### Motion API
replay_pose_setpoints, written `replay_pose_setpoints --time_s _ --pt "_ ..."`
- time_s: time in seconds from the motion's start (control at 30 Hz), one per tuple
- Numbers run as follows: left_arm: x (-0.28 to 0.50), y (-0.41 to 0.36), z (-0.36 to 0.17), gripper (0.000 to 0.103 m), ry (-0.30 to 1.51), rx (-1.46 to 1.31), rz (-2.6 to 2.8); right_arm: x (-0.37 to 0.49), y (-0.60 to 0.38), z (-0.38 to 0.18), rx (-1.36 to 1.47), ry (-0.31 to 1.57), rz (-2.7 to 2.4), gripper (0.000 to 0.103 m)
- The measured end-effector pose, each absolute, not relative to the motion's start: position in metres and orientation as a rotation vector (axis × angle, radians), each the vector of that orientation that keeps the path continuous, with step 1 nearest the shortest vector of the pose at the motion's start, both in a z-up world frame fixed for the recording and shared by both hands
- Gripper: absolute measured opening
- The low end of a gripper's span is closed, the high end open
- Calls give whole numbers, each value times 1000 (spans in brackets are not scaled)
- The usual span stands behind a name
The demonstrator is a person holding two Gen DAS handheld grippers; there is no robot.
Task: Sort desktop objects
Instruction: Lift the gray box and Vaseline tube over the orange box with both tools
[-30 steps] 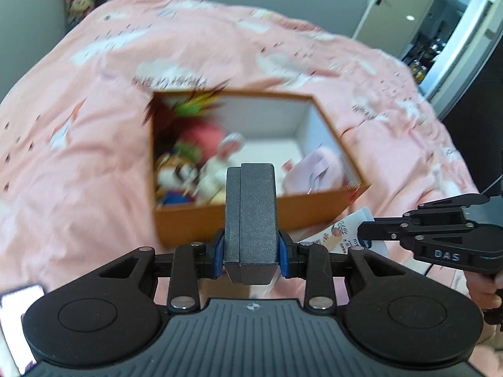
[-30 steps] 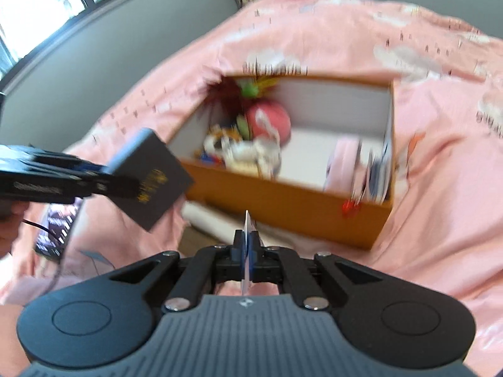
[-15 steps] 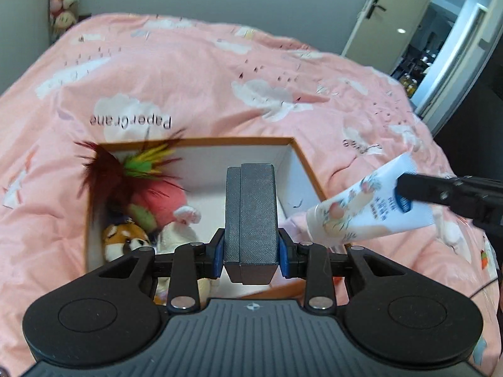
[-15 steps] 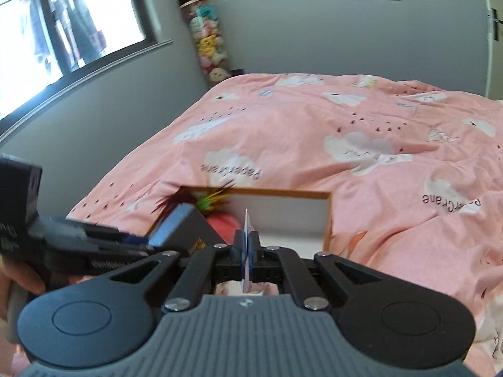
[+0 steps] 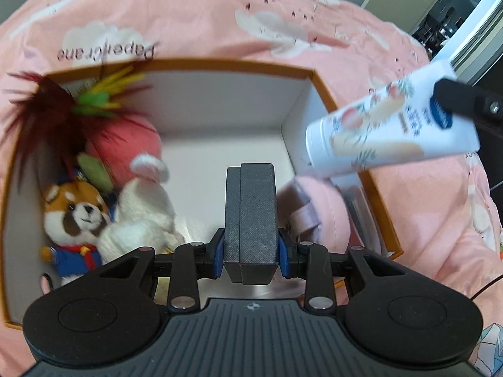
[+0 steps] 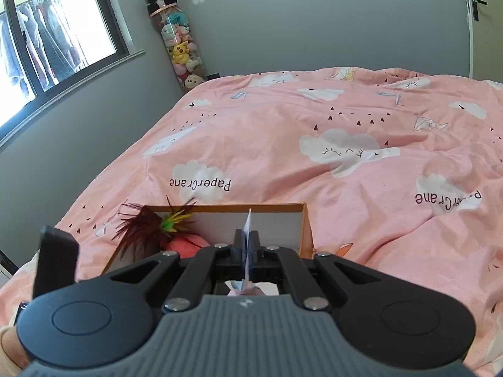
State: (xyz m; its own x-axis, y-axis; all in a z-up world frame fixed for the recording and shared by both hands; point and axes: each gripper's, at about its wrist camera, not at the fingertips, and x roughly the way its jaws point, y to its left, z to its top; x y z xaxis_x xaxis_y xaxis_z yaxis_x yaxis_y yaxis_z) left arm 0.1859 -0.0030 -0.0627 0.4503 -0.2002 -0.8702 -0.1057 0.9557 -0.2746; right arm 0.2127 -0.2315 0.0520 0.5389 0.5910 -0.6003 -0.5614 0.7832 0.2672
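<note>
An orange box with white inside (image 5: pixel 317 78) lies on the pink bed. My left gripper (image 5: pixel 251 248) is shut on a dark grey case (image 5: pixel 251 213) and holds it above the box's middle. My right gripper (image 6: pixel 246 245) is shut on the flat end of a white cream tube (image 6: pixel 248 229). In the left wrist view the tube (image 5: pixel 389 132) hangs tilted over the box's right wall, cap pointing down into the box. The box's far corner shows in the right wrist view (image 6: pixel 303 220).
Inside the box lie a red panda plush (image 5: pixel 75 216), a white plush (image 5: pixel 141 220), a red plush ball (image 5: pixel 125 144) with feathers (image 5: pixel 103 97), and a pink pouch (image 5: pixel 323 213). The pink duvet (image 6: pixel 345 144) surrounds the box. A grey wall and window stand beyond.
My left gripper has moved forward and down over the box with the case. My right gripper has carried the tube over the box's right wall.
</note>
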Motion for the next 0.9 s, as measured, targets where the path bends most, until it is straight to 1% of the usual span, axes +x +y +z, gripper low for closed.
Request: replay_pose_setpoints --time_s 0.2,0.5,0.53,0.57,0.6,0.77,0.8,0.83,0.87,0.9 --pt "189 -6 -74 37 1141 -351 -72 213 -236 56 72 723 701 1" --pt "183 -13 -80 39 1138 -326 -78 218 -234 52 12 697 639 1" --pt "183 -12 -79 42 1137 -331 -86 218 -233 51 3 695 631 1" --pt "181 -11 -78 49 1132 -334 -95 218 -233 50 -3 695 625 1" --pt "180 -10 -75 52 1127 -335 -104 218 -233 49 -9 694 620 1" --pt "178 -1 -68 52 1133 -380 -145 219 -233 46 -7 707 620 1" --pt "178 2 -68 51 1138 -402 -153 218 -233 45 -8 708 621 1" --pt "178 4 -69 47 1145 -419 -161 218 -233 45 -9 708 621 1" --pt "179 6 -70 40 1152 -431 -167 217 -233 45 -10 708 621 1" --pt "179 7 -72 38 1161 -439 -170 217 -233 45 -9 707 621 1"
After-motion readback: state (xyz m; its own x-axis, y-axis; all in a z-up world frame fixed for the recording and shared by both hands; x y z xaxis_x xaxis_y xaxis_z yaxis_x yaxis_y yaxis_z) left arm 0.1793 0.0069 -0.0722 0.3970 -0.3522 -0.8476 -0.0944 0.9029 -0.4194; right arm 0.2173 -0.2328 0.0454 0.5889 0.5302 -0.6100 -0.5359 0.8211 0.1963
